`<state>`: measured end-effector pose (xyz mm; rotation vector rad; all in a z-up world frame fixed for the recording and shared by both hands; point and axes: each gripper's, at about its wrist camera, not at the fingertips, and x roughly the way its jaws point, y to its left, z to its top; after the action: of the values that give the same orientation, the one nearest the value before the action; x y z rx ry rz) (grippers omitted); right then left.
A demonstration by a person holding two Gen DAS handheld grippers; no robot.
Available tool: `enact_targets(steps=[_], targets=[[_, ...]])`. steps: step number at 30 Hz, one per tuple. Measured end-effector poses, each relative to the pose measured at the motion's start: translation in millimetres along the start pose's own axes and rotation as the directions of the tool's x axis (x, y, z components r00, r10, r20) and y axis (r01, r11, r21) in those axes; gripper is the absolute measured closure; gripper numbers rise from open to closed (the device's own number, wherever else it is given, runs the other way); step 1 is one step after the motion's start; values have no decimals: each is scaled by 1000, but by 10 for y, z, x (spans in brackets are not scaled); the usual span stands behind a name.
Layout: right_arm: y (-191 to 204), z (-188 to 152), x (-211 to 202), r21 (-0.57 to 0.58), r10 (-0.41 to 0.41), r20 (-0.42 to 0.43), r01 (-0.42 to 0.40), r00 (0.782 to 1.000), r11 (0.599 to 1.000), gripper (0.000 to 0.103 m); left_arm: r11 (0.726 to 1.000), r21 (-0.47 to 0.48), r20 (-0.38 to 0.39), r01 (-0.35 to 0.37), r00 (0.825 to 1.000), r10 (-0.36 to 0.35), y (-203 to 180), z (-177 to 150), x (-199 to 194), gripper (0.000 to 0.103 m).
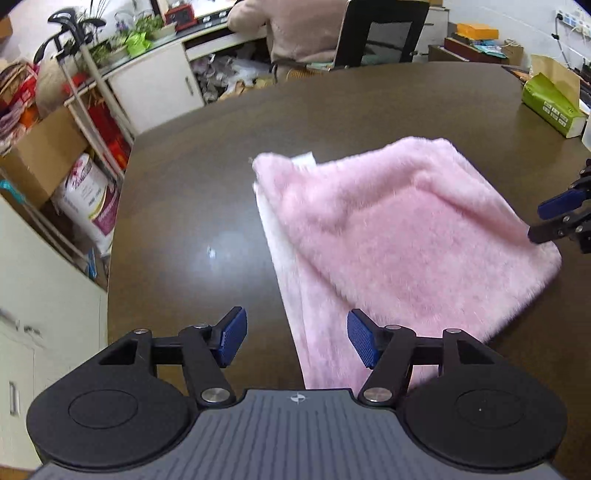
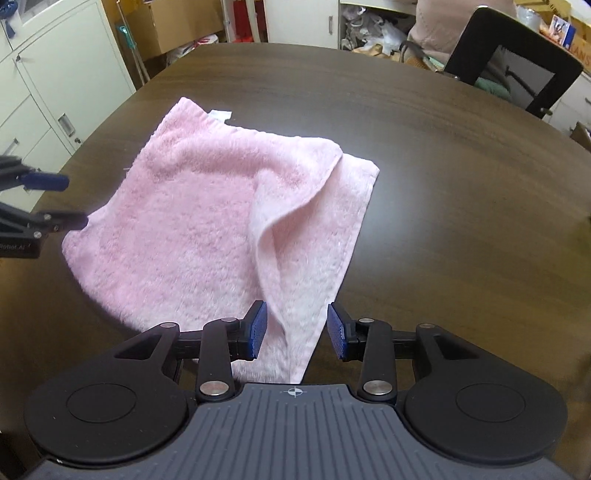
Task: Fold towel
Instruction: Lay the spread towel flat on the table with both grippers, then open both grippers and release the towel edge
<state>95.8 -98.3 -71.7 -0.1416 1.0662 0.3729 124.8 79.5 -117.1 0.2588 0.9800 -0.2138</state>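
A fluffy pink towel (image 1: 388, 236) (image 2: 192, 206) lies folded over on the dark brown table (image 1: 203, 192) (image 2: 461, 203), with a loose flap raised along its right side in the right wrist view. My left gripper (image 1: 297, 341) (image 2: 70, 201) is open; the towel's near-left edge runs under the gap beside its right pad, unpressed. My right gripper (image 2: 297, 330) (image 1: 543, 221) is open too, with the towel's near corner lying between its blue pads and a gap on both sides. Each gripper stands at an opposite side edge of the towel.
A green box (image 1: 550, 105) sits at the table's far right. Beyond the far edge a person (image 1: 295, 29) sits in a black chair (image 1: 380, 33) (image 2: 517, 74). Cabinets (image 2: 55, 85), a shelf and cardboard boxes (image 1: 40, 155) crowd the left side.
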Motion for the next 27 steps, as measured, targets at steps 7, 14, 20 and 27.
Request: enact_targets(steps=[7, 14, 20, 27], targets=[[34, -133, -8, 14, 37, -7, -37, 999, 999, 64, 999, -31, -39, 36, 999, -37, -117, -97, 61, 39], [-3, -229, 68, 112, 98, 6, -98, 995, 989, 75, 996, -58, -92, 69, 993, -75, -155, -140, 133, 53], [-60, -274, 155, 157, 108, 0, -107, 994, 982, 83, 990, -106, -112, 89, 989, -100, -84, -193, 166, 71], [-94, -332, 169, 200, 147, -18, -140, 989, 970, 97, 986, -145, -118, 81, 988, -98, -21, -196, 137, 92]])
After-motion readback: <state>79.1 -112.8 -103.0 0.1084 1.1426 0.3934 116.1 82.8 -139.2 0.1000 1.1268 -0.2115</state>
